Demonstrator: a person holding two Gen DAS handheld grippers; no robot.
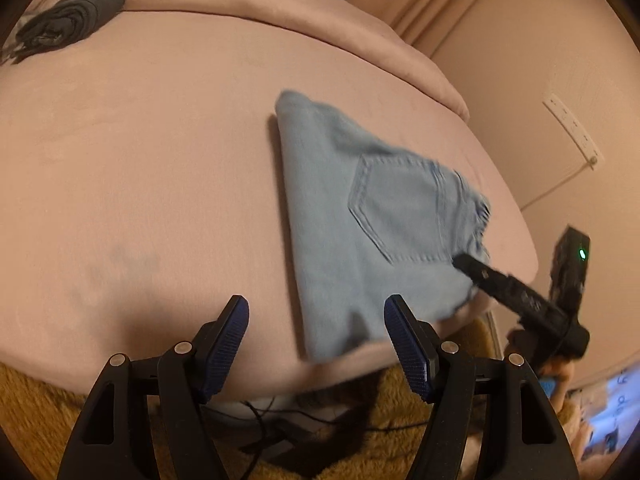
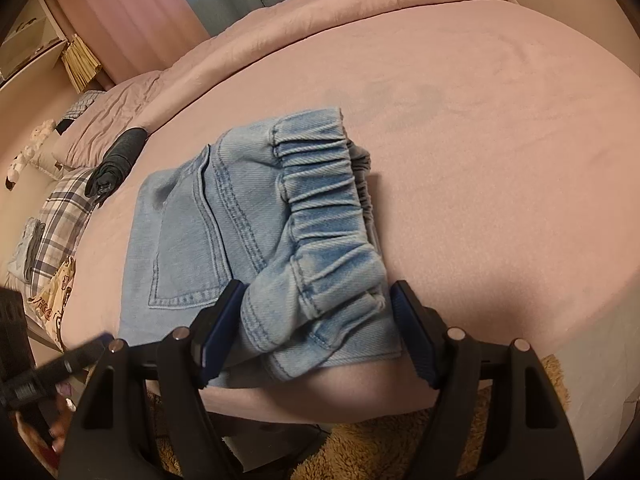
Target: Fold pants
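The folded light-blue denim pants (image 2: 256, 240) lie on the pink bed (image 2: 500, 160), soft but thick. The right gripper (image 2: 316, 316) straddles the elastic waistband at 6 o'clock, spread wide; the left gripper (image 1: 316, 336) hovers wide, holding nothing.

Right tool (image 1: 472, 266) and pants (image 1: 372, 220) blurred (left wrist view).

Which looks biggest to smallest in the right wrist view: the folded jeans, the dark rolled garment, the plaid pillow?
1. Folded jeans, by far the largest, though nearest the camera.
2. Plaid pillow.
3. Dark rolled garment, close to the pillow, so that order is unsure.
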